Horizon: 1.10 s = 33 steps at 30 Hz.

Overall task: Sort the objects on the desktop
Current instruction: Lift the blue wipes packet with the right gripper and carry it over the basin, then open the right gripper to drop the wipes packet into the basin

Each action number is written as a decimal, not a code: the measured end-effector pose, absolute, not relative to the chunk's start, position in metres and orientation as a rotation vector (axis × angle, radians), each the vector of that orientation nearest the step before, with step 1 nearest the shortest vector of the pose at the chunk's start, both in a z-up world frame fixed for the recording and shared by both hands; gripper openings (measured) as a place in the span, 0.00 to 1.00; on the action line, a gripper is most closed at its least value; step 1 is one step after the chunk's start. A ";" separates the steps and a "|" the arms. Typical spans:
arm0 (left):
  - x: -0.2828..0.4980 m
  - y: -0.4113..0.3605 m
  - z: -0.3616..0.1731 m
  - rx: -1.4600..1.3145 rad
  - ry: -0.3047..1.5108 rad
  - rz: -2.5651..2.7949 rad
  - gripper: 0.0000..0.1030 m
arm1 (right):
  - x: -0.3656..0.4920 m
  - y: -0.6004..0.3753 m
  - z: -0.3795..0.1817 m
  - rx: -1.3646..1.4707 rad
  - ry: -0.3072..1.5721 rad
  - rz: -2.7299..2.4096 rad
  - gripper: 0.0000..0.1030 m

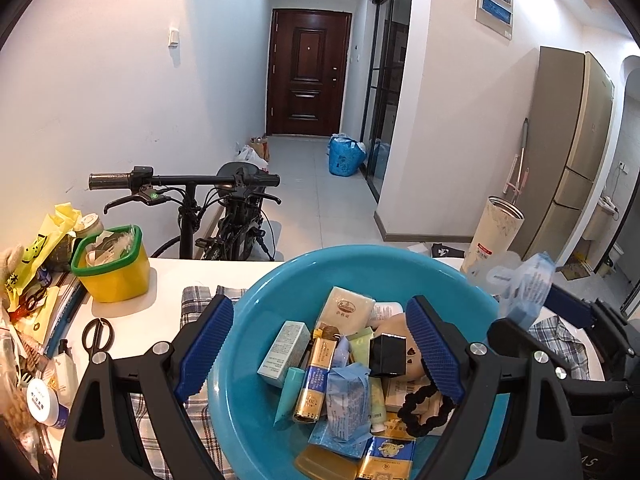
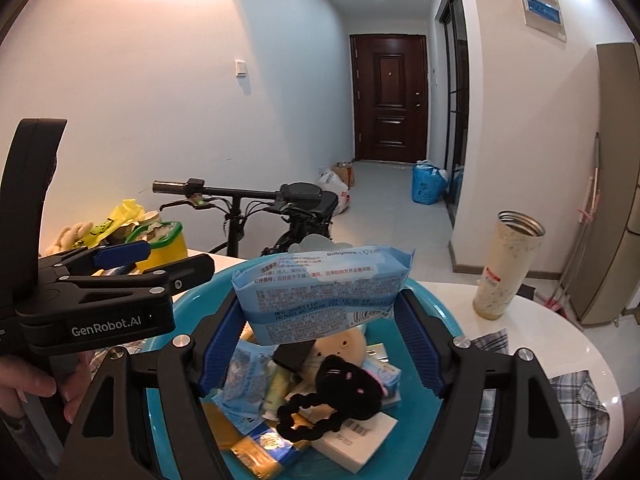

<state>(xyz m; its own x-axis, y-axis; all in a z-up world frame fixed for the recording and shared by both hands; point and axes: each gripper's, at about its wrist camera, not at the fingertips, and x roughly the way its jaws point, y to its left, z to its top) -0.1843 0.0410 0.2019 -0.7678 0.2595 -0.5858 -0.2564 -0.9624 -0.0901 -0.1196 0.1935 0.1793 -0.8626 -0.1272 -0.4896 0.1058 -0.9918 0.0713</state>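
A blue plastic basin (image 1: 264, 300) (image 2: 188, 300) on the white table holds several small boxes, tubes, packets, a black hair tie (image 1: 424, 408) and a plush toy (image 2: 344, 344). My left gripper (image 1: 320, 344) is open and empty, hovering over the basin's contents. My right gripper (image 2: 320, 320) is shut on a light blue wipes packet (image 2: 320, 292) and holds it above the basin. In the left wrist view, the packet (image 1: 524, 284) and right gripper (image 1: 568, 320) appear at the right. In the right wrist view, the left gripper (image 2: 132, 256) shows at the left.
A yellow tub with a green rim (image 1: 112, 268) and cluttered bags stand at the table's left. Scissors (image 1: 96, 336) lie near a checked cloth (image 1: 196, 296). A tall beige tumbler (image 2: 504, 264) stands at the right. A bicycle (image 1: 224, 216) is parked behind the table.
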 end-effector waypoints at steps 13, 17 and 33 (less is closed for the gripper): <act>-0.185 0.048 0.199 -0.927 0.029 2.715 0.87 | -0.135 0.205 0.167 0.866 -0.096 -2.918 0.72; -0.189 0.048 0.195 -0.934 0.027 2.717 0.87 | -0.143 0.205 0.156 0.922 -0.094 -2.904 0.72; -0.222 0.062 0.144 -1.143 0.160 2.717 0.87 | -0.167 0.210 0.115 1.155 -0.111 -2.841 0.72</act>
<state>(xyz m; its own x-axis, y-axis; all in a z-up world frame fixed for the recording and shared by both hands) -0.2219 0.0622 0.1439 -0.6850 0.1316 -0.7166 -0.2147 -0.9763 0.0260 -0.1666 0.2105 0.1150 -0.7146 -0.0946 -0.6931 0.0400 -0.9947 0.0945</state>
